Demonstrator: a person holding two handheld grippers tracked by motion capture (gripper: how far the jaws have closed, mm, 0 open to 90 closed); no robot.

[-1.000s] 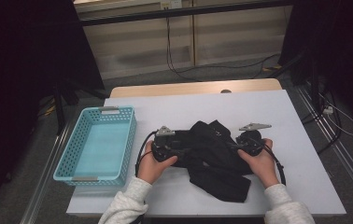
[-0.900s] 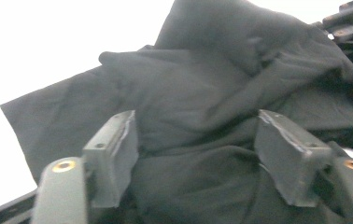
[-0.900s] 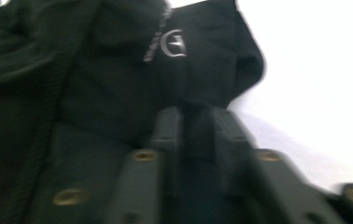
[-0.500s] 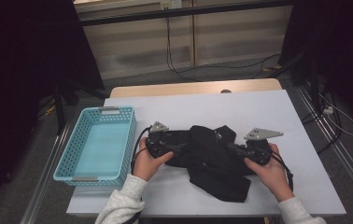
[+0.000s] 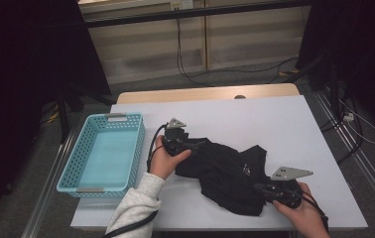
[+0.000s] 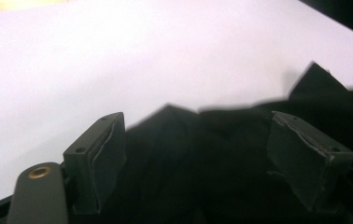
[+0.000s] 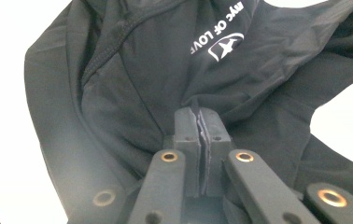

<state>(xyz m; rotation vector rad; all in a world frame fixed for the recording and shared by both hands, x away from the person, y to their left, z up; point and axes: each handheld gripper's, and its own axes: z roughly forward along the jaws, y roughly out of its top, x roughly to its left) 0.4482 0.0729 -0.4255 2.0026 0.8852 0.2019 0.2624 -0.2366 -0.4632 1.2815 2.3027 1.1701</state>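
The garment (image 5: 225, 173) is plain black, with small white lettering and a white emblem (image 7: 225, 46) printed on it (the words only partly readable). It lies on a white desk (image 5: 275, 124) edged in pale wood at the far side. The basket (image 5: 103, 151) is light turquoise, its walls patterned with small holes. Both grippers are black with grey plates; the sleeve (image 5: 133, 210) is light grey.

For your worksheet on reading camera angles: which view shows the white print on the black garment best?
The right gripper view: the white print is large and sharp on the black garment. The high view shows it as a tiny mark; the left gripper view gives plain cloth.
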